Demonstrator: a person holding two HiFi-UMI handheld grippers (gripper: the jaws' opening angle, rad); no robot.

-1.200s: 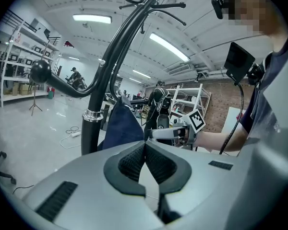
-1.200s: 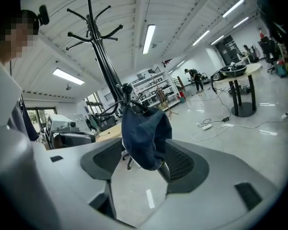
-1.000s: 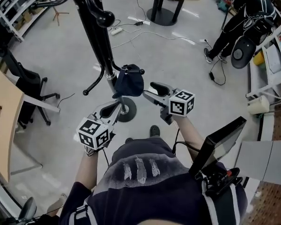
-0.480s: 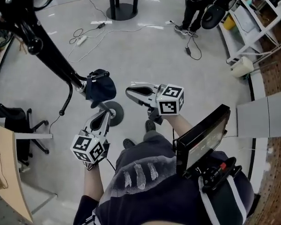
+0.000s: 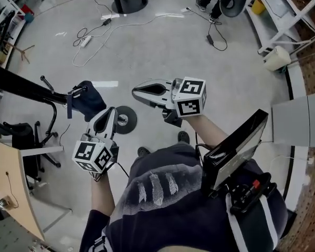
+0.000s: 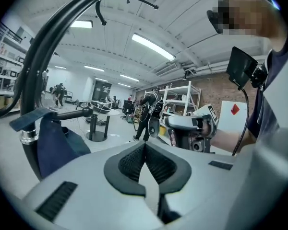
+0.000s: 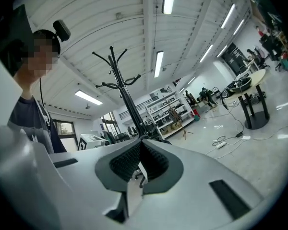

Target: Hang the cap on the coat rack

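Observation:
The dark navy cap [image 5: 86,100] hangs on a side peg of the black coat rack [image 5: 21,84], whose round base [image 5: 123,119] sits on the floor. In the left gripper view the cap [image 6: 53,140] droops from the peg [image 6: 72,113] at the left, apart from the jaws. My left gripper [image 5: 106,114] is just right of the cap, shut and empty; its jaws [image 6: 145,145] meet. My right gripper [image 5: 136,92] is further right, also shut on nothing. Along its closed jaws [image 7: 141,142] the rack's upper hooks [image 7: 119,83] show ahead.
Cables and a power strip [image 5: 86,38] lie on the grey floor. A round table base [image 5: 128,3] is at the back, and an office chair [image 5: 26,133] and wooden desk [image 5: 10,193] stand at the left. White shelving [image 5: 283,9] lines the right. A black screen [image 5: 236,146] hangs on my chest.
The right gripper's jaws have gone from wide open to shut, empty. The view has swung, so rack and cap now lie at the left. Both grippers are clear of the hanging cap.

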